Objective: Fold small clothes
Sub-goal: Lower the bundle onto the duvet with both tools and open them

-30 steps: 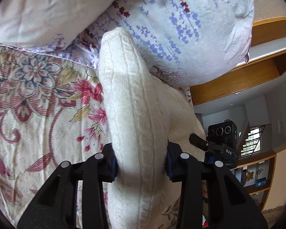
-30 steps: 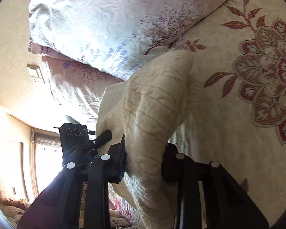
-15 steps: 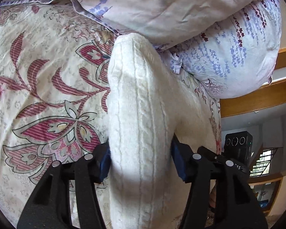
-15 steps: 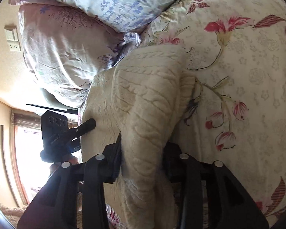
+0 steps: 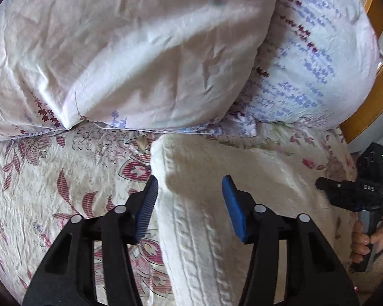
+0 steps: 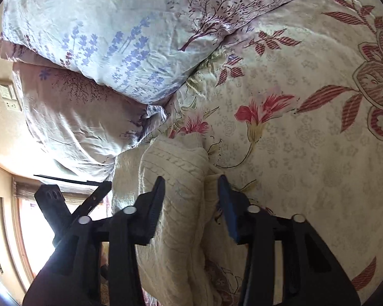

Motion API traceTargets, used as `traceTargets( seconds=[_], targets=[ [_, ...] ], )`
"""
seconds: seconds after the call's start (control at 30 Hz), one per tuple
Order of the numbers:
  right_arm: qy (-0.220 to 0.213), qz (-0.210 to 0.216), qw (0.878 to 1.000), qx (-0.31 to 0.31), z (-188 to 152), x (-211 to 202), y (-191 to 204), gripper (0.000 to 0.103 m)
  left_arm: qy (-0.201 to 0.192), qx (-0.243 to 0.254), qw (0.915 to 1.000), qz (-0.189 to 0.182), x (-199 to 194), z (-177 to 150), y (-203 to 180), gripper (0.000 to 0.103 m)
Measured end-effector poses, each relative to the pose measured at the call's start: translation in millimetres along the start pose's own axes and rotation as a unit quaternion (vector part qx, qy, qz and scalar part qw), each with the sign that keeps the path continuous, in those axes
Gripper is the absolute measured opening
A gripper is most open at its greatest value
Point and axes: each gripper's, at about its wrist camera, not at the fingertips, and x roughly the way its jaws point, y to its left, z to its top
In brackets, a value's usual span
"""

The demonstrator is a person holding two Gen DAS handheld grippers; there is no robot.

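Left wrist view: cream cable-knit garment [image 5: 206,204] filling lower centre to lower right, lying on floral bedspread [image 5: 51,183]; folded top edge just below the pillows [image 5: 130,51], nearly touching them at frame centre; long axis running from bottom edge up toward centre, in line with the fingers; left gripper [image 5: 190,193] straddling the near-left part of the fold, jaws closing, knit between them; left pad at the garment's left edge, right pad standing off above the knit with no visible pinch, so read as not clamped; right gripper [image 5: 355,191] at far right edge, held by a hand [image 5: 365,239], off the garment's right side, state not readable from here. Right wrist view: same garment [image 6: 176,178] at lower centre, bunched and doubled, top edge against the lower pillow [image 6: 71,112], bedspread [image 6: 306,140] open to the right; long axis again bottom-to-centre along the fingers; right gripper [image 6: 191,191] around a raised roll of knit, jaws closing, left pad against the roll, right pad just beside a second layer with a slim gap, not yet biting; left gripper [image 6: 71,201] at lower left, beyond the garment's far side. Judgement: both hands about equally near, one per side edge; next move likely hinges on drawing along that shared axis, away from the pillows.
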Motion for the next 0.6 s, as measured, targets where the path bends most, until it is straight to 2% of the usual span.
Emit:
traceTargets(
  seconds=[0.07, 0.17, 0.27, 0.43, 0.47, 0.5, 0.53, 0.57, 0.6],
  targets=[
    [0.002, -0.019, 1.000, -0.014, -1.4, 6.8, 1.2, 0.017, 0.016, -0.005, 0.9996, 0.023, 15.1, 2.4, 8.5, 0.039],
    [-0.005, -0.042, 0.999, -0.030, 0.0, 13.7, 4.9, 0.012, 0.032, -0.021, 0.9985, 0.039, 31.5, 2.1, 26.1, 0.038],
    [-0.009, -0.066, 0.997, -0.045, 2.5, 18.9, 10.1, 0.012, 0.031, -0.026, 0.9979, 0.051, 39.1, 2.1, 35.3, 0.038],
    [-0.015, -0.093, 0.993, -0.074, 2.1, 29.8, 25.5, 0.012, 0.013, 0.009, 0.9971, 0.075, 30.7, 3.8, 24.5, 0.038],
    [-0.022, -0.093, 0.992, -0.080, 0.7, 29.8, 32.4, 0.014, 0.001, 0.017, 0.9968, 0.078, 21.6, 3.1, 18.9, 0.038],
    [-0.031, -0.096, 0.991, -0.088, -3.0, 23.4, 36.7, 0.020, -0.010, 0.028, 0.9960, 0.084, 10.8, 0.6, 13.7, 0.040],
    [-0.040, -0.099, 0.989, -0.099, -8.1, 15.6, 41.9, 0.025, -0.020, 0.041, 0.9949, 0.090, -0.8, -3.6, 8.7, 0.045],
    [-0.051, -0.102, 0.987, -0.111, -13.3, 9.2, 47.9, 0.039, -0.031, 0.053, 0.9936, 0.094, -12.8, -8.8, 2.0, 0.052],
    [-0.065, -0.107, 0.984, -0.126, -20.4, 1.4, 54.6, 0.045, -0.039, 0.063, 0.9925, 0.097, -23.9, -14.9, -4.4, 0.055]
  ],
)
